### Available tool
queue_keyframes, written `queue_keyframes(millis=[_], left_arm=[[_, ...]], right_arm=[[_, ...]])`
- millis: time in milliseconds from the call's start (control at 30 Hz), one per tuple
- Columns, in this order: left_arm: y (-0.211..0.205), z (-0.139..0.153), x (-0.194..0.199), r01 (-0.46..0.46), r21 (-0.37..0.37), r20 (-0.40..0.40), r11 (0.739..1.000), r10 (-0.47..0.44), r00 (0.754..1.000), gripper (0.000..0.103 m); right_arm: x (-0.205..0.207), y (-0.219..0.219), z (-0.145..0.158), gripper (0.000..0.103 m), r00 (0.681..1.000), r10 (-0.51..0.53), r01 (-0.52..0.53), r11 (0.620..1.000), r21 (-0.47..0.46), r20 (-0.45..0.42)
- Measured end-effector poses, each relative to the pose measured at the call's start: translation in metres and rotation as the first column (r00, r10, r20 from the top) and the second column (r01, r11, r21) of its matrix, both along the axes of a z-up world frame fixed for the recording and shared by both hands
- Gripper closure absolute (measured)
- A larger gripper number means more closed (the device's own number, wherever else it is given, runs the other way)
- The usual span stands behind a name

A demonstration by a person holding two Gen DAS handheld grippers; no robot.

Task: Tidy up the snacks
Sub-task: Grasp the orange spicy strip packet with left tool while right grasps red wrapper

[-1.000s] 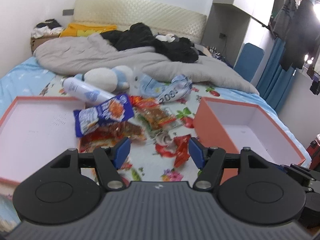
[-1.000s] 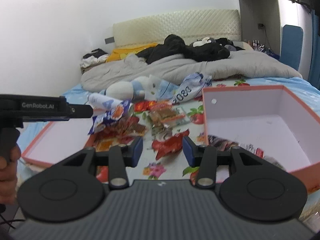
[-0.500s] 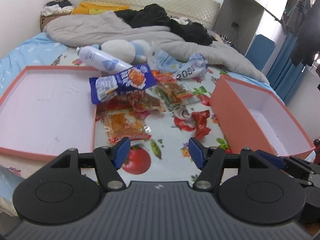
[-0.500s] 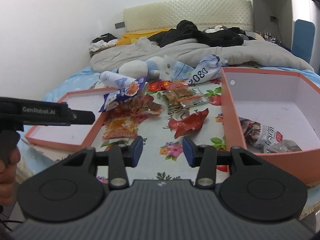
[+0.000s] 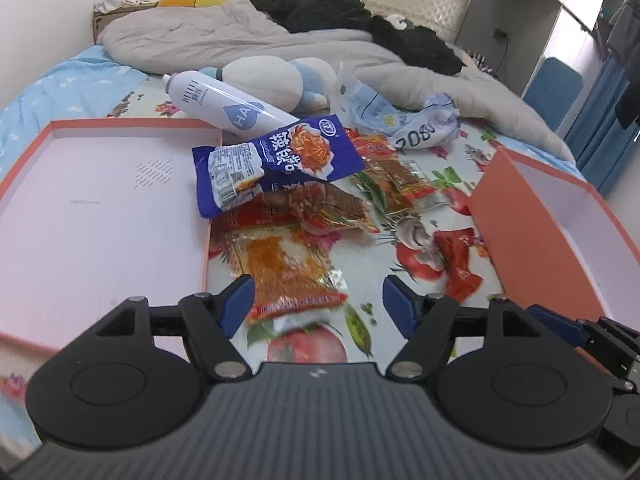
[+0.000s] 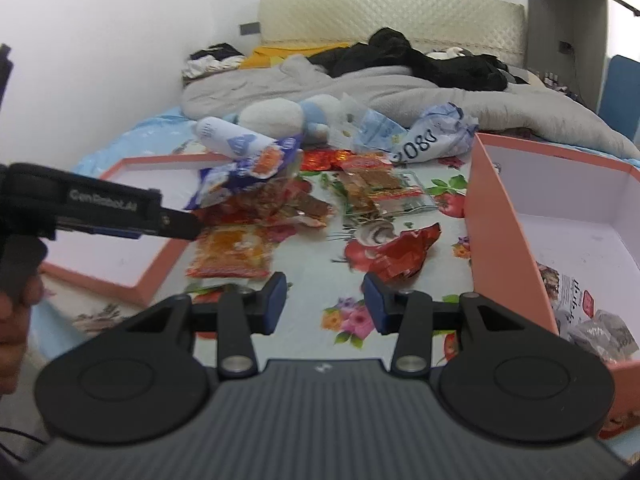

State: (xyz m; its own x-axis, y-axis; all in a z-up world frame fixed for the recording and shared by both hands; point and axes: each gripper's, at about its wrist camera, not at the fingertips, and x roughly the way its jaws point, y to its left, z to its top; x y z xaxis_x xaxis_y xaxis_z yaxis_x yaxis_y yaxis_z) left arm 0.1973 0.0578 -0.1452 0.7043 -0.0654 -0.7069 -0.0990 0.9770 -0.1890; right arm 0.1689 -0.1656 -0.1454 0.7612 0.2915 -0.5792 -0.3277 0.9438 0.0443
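Bedroom; the work surface is a bed with a fruit-and-flower print sheet (image 5: 360, 256), a grey quilt (image 5: 224, 40) heaped along the top of both views.

Left wrist view, left to right. A shallow orange-rimmed box lid (image 5: 100, 208) fills the left half of the frame. A white spray bottle (image 5: 224, 106) lies just beyond its far corner, against a white and blue plush toy (image 5: 276, 80). At centre, a blue snack bag (image 5: 276, 164) rests partly over the lid's right edge and on a brown snack packet (image 5: 320, 208). Below that, an orange snack packet (image 5: 292, 276) lies flat on the sheet. The left gripper (image 5: 318, 306) hovers over this packet's near end; its jaws stand wide and are opening, the packet lying between the blue fingers (image 5: 238, 304) without visible contact. Right of centre lies a crumpled red wrapper (image 5: 460, 264), then a deep orange box (image 5: 532, 240) at the right edge.

Right wrist view, left to right. A hand (image 6: 16, 304) grips the other tool at the left edge. The right gripper (image 6: 324, 304), at lower centre, has its jaws moderately spread, with nothing between them. The red wrapper (image 6: 404, 252) lies just beyond the right finger; contact cannot be confirmed. The deep orange box (image 6: 504, 240), right, contains packaged snacks (image 6: 576, 304) in its near corner.
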Motion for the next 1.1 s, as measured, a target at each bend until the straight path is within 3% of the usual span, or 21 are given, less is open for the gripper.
queue_keyframes(millis=[300, 333, 400, 667, 800, 967, 1100], left_arm=[[-0.003, -0.047, 0.065, 0.031, 0.048, -0.145, 0.998, -0.024, 0.989, 0.023], [-0.003, -0.053, 0.069, 0.028, 0.044, -0.164, 0.999, -0.02, 0.986, 0.02], [-0.003, -0.066, 0.077, 0.009, 0.047, -0.197, 0.999, 0.001, 0.98, 0.018], [-0.011, -0.089, 0.093, 0.0, 0.126, -0.244, 0.992, 0.031, 0.969, 0.009], [-0.01, -0.094, 0.098, -0.021, 0.126, -0.248, 0.992, 0.052, 0.967, 0.006], [-0.013, -0.098, 0.1, -0.023, 0.15, -0.244, 0.988, 0.059, 0.968, 0.009], [-0.01, -0.098, 0.097, -0.039, 0.147, -0.226, 0.988, 0.071, 0.972, 0.016]], right_arm=[[0.057, 0.001, -0.026, 0.056, 0.991, -0.124, 0.125, 0.992, 0.002, -0.048], [0.062, 0.0, -0.03, 0.048, 0.988, -0.14, 0.14, 0.99, -0.001, -0.059], [0.072, -0.002, -0.037, 0.041, 0.984, -0.158, 0.159, 0.987, 0.008, -0.078], [0.099, -0.004, -0.055, 0.041, 0.969, -0.206, 0.212, 0.977, 0.035, -0.138], [0.113, -0.009, -0.065, 0.041, 0.956, -0.208, 0.225, 0.972, 0.065, -0.206], [0.12, -0.016, -0.069, 0.042, 0.949, -0.213, 0.241, 0.966, 0.099, -0.231], [0.119, -0.022, -0.07, 0.059, 0.948, -0.209, 0.236, 0.967, 0.091, -0.242]])
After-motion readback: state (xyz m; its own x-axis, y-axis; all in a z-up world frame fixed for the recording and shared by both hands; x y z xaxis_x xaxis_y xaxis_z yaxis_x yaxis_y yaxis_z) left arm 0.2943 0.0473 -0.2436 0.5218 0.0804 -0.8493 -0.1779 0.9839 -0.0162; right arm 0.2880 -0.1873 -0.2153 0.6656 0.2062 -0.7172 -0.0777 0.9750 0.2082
